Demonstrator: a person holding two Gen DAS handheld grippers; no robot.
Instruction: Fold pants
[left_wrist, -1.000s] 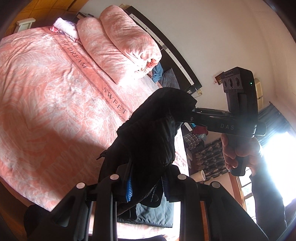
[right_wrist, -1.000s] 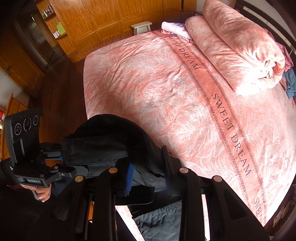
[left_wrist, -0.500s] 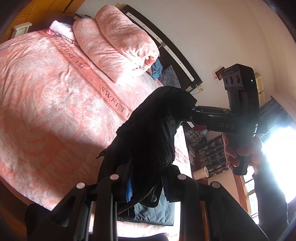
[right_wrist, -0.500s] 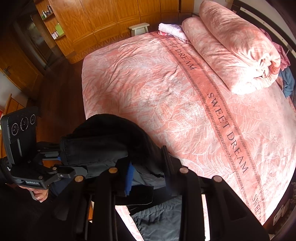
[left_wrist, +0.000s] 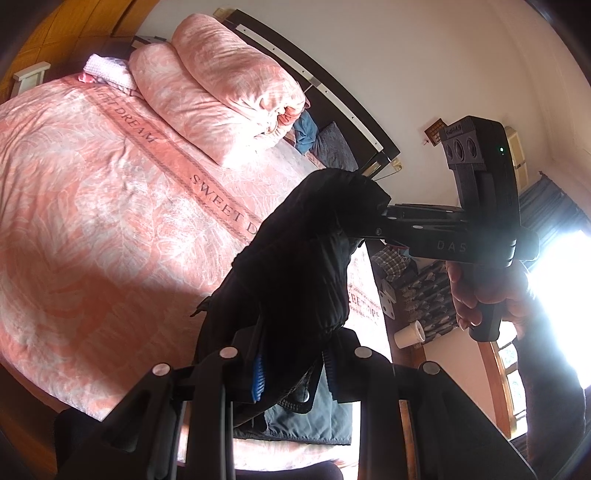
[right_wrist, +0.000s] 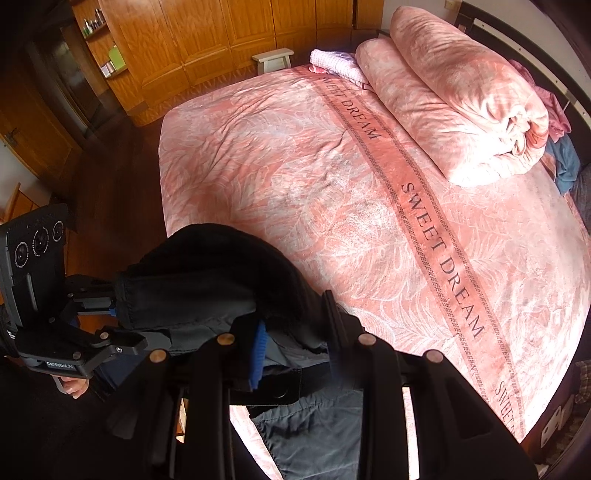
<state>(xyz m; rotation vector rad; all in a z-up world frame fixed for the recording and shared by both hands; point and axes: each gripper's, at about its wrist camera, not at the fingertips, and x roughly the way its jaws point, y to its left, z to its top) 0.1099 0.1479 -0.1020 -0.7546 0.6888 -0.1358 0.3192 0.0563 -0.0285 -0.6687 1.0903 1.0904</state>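
Observation:
The black pants (left_wrist: 295, 273) hang in the air above the near edge of the pink bed (left_wrist: 92, 206), stretched between both grippers. My left gripper (left_wrist: 291, 363) is shut on one end of the waistband; it also shows in the right wrist view (right_wrist: 122, 317). My right gripper (right_wrist: 295, 350) is shut on the other end of the pants (right_wrist: 207, 280); it shows in the left wrist view (left_wrist: 376, 221). The grey lower part of the pants (right_wrist: 314, 435) lies on the bed edge below.
Rolled pink quilts (right_wrist: 454, 107) lie by the headboard, with a small white towel (right_wrist: 332, 62) beside them. Wooden wardrobes (right_wrist: 221, 33) and a white stool (right_wrist: 273, 59) stand beyond the bed's far side. A window (left_wrist: 561, 295) glares at right.
Both grippers have risen a little with the pants; the bed looks slightly farther away. The grips have not changed.

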